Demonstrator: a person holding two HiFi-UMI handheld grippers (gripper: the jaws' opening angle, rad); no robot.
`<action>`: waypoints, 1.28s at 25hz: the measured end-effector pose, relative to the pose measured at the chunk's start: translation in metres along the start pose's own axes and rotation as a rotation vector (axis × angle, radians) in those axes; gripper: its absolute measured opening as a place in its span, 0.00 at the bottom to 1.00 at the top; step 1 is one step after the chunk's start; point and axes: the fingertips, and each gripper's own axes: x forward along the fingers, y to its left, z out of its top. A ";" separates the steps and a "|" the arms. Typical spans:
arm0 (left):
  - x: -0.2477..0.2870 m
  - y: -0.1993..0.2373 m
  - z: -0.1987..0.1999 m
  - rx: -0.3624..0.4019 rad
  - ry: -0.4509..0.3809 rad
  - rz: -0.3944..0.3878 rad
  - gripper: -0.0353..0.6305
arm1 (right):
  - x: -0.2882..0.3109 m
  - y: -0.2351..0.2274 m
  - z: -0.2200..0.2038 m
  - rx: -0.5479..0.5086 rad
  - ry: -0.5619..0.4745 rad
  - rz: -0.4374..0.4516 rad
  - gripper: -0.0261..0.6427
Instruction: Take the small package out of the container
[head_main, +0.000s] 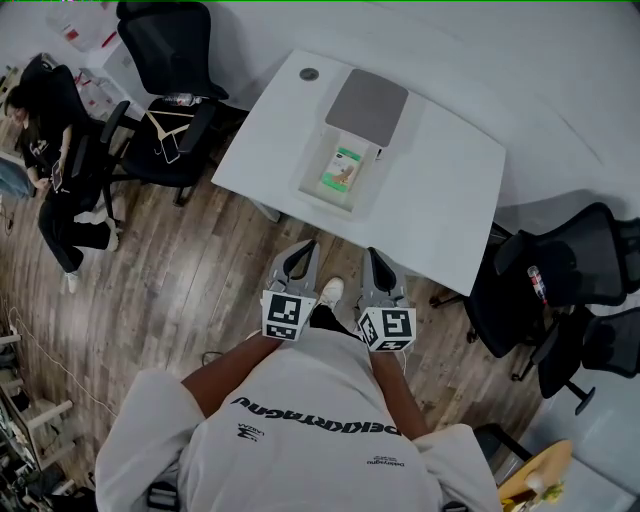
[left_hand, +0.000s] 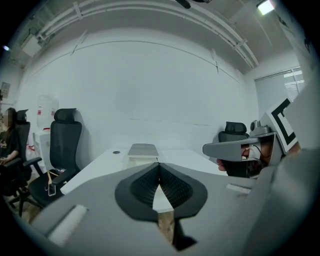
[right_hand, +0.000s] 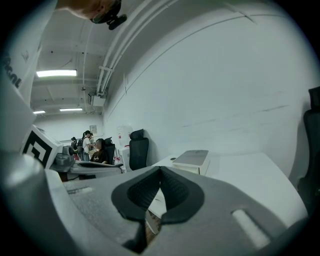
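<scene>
Package (head_main: 341, 169), green and white, flat in pale container (head_main: 318, 192) on table (head_main: 450, 190); left gripper (head_main: 304, 247) and right gripper (head_main: 373, 253) closed, empty.

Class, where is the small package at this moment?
In the head view the small package lies inside the container at the middle of the white table, on the near side of the grey lid.

White angular table (head_main: 450, 200): set on the wooden plank floor (head_main: 170, 300). Shallow pale rectangular container (head_main: 313, 188): placed on the table, left of its middle. Small green-and-white package (head_main: 342, 168): laid inside the container. Flat grey rectangular lid (head_main: 367, 105): laid at the container's far end, behind the package. Black mesh office chairs: one stood left of the table (head_main: 170, 70), one right (head_main: 560, 275). Left gripper (head_main: 303, 250) and right gripper (head_main: 376, 256): held side by side before the table's near edge.
</scene>
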 end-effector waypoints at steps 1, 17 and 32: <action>0.004 0.000 0.001 0.002 0.003 0.001 0.05 | 0.002 -0.003 0.000 0.001 0.002 0.000 0.04; 0.063 0.001 -0.004 0.007 0.055 0.016 0.05 | 0.030 -0.039 -0.003 0.020 0.022 0.012 0.04; 0.120 0.015 -0.003 -0.011 0.107 0.063 0.06 | 0.052 -0.056 -0.009 0.039 0.045 0.033 0.04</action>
